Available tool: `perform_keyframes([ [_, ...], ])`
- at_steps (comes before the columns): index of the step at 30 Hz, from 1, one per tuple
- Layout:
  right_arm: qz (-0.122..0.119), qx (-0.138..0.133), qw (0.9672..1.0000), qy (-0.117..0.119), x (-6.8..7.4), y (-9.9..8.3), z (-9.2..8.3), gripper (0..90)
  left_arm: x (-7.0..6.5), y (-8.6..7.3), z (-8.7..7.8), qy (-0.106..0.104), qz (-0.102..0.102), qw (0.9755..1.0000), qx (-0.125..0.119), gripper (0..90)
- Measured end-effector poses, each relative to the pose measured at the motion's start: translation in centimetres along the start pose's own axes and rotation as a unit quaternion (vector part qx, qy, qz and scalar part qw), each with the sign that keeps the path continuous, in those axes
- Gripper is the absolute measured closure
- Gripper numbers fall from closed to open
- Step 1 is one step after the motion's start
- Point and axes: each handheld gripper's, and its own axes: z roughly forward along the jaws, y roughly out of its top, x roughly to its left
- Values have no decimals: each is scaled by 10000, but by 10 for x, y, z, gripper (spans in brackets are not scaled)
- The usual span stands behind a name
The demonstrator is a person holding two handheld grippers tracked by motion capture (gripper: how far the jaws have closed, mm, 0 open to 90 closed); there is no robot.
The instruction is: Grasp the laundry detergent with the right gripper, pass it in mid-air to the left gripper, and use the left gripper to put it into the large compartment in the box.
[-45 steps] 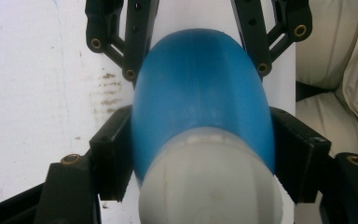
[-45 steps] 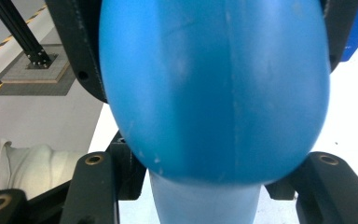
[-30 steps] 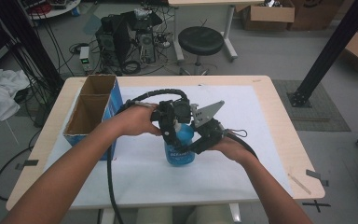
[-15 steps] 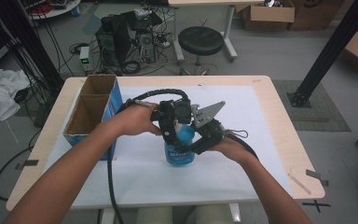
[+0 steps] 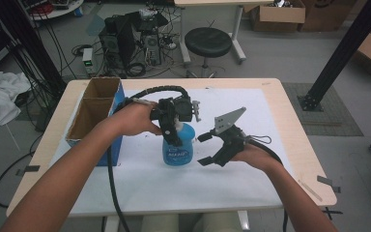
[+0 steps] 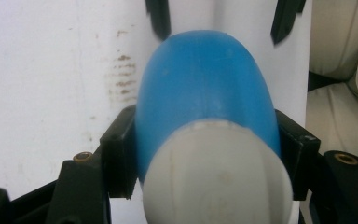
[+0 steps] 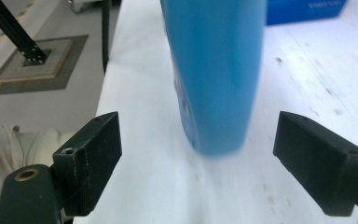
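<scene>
You're clamping your left gripper [image 5: 174, 126] on the neck of the blue spray bottle [image 5: 178, 147] standing upright on the white table [image 5: 251, 179] beside the blue cardboard box [image 5: 92, 116], while your right gripper [image 5: 206, 150], jaws just sprung wide apart, is hanging empty just beside it.

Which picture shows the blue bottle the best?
The high view: there the whole blue spray bottle stands on the table, label showing. The left gripper view looks down on its shoulder and white cap; the right gripper view shows a blurred lower body.
</scene>
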Motion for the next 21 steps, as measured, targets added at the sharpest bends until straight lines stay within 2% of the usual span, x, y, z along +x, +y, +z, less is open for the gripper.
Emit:
perform_keyframes([
  [5,72,238,9994,-246,-1,-6,-24,152,5,-5,-16,217,-323,9992,-52,376],
  [11,175,555,9971,-493,1,-10,-50,153,12,-8,-35,417,-761,9962,-48,377],
  [15,192,734,9952,-616,3,-11,-62,154,17,-9,-46,501,-1221,9912,-31,377],
  [17,212,763,9946,-664,4,-11,-67,154,20,-11,-51,539,-1370,9891,-1,377],
  [20,243,897,9933,-693,6,-10,-73,155,25,-12,-59,599,-1740,9829,44,377],
  [21,216,978,9925,-703,6,-10,-75,157,27,-13,-62,615,-1888,9801,72,378],
])
